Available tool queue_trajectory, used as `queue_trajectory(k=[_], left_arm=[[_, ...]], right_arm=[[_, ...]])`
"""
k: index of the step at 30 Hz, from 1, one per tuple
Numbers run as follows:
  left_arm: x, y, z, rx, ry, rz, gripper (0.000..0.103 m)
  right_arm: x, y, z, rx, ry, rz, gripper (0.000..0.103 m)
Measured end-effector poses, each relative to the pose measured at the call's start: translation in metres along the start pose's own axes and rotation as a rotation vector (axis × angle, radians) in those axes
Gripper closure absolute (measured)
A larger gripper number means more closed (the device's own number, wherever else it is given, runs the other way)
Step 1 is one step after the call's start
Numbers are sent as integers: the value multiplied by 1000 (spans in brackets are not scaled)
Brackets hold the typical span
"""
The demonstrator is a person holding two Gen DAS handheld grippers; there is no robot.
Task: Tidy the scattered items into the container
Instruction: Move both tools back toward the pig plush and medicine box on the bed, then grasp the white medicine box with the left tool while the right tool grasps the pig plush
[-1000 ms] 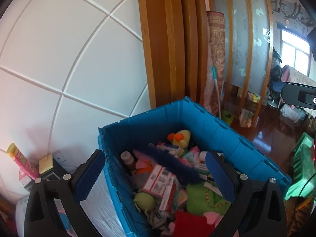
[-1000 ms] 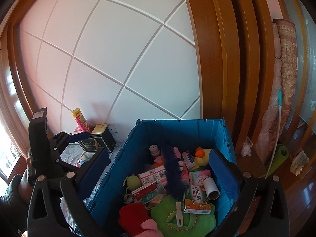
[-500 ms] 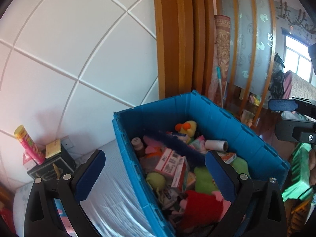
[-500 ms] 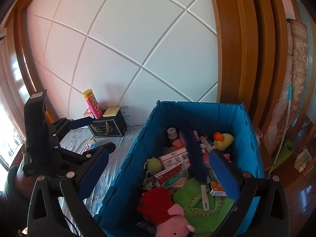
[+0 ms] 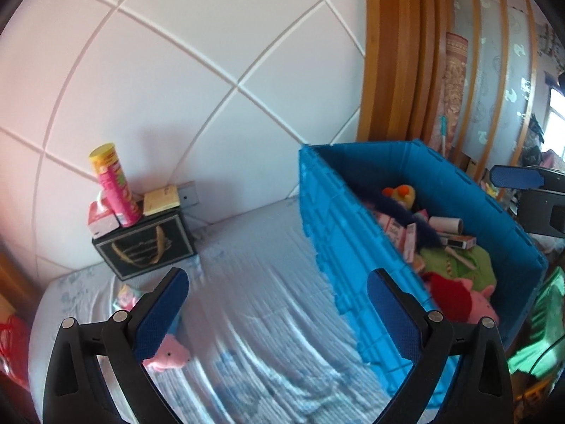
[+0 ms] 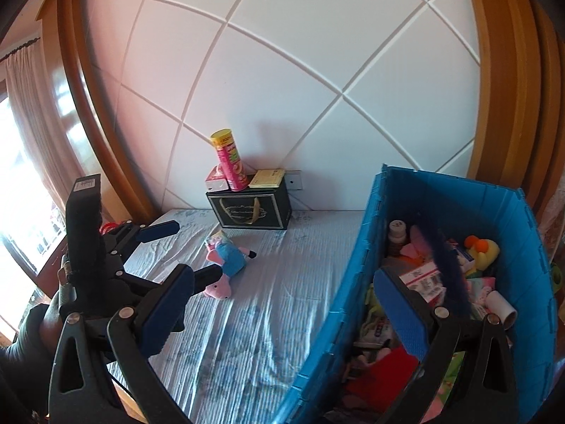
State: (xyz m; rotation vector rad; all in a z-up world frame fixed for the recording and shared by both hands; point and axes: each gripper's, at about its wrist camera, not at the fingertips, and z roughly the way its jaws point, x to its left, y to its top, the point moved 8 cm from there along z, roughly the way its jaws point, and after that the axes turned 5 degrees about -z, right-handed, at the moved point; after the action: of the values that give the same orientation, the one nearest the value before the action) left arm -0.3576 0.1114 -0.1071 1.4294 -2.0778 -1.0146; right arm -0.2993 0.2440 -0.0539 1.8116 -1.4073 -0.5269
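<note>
A blue plastic crate (image 5: 339, 233) (image 6: 367, 247) stands on the bed at the right, filled with toys, small boxes, a yellow duck (image 6: 482, 247) and a dark feather duster (image 6: 448, 265). One pig plush in a blue top (image 6: 226, 261) (image 5: 169, 353) lies loose on the sheet to the crate's left. My left gripper (image 5: 277, 314) (image 6: 183, 252) hovers open just above that plush, holding nothing. Over the crate's near left wall my right gripper (image 6: 282, 312) is open and empty too; one of its fingers (image 5: 515, 180) shows at the right edge of the left wrist view.
A black gift box (image 6: 252, 212) (image 5: 144, 247) sits against the white panelled wall, carrying a pink snack can (image 6: 229, 164), a small carton and a yellow booklet. Light blue bedsheet (image 6: 282, 318) spreads between box and crate. A gloved hand (image 6: 35, 325) holds the left gripper.
Both views have swung left from above the crate toward the bed. The pig plush and the black box came into view; the left gripper moved down toward the plush. Both stayed open.
</note>
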Motion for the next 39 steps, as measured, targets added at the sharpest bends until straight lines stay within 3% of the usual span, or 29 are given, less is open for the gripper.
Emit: queue_trajectory(k=[10, 19, 32, 39], left_arm=[[173, -94, 7, 122, 127, -127, 1], [268, -157, 21, 191, 161, -159, 0], [403, -237, 92, 180, 283, -224, 2], [448, -267, 139, 186, 289, -253, 4]], right_arm=[[101, -25, 130, 105, 45, -68, 0], [165, -67, 240, 193, 38, -18, 0], [188, -92, 402, 305, -18, 40, 0], [180, -102, 478, 359, -85, 24, 0]])
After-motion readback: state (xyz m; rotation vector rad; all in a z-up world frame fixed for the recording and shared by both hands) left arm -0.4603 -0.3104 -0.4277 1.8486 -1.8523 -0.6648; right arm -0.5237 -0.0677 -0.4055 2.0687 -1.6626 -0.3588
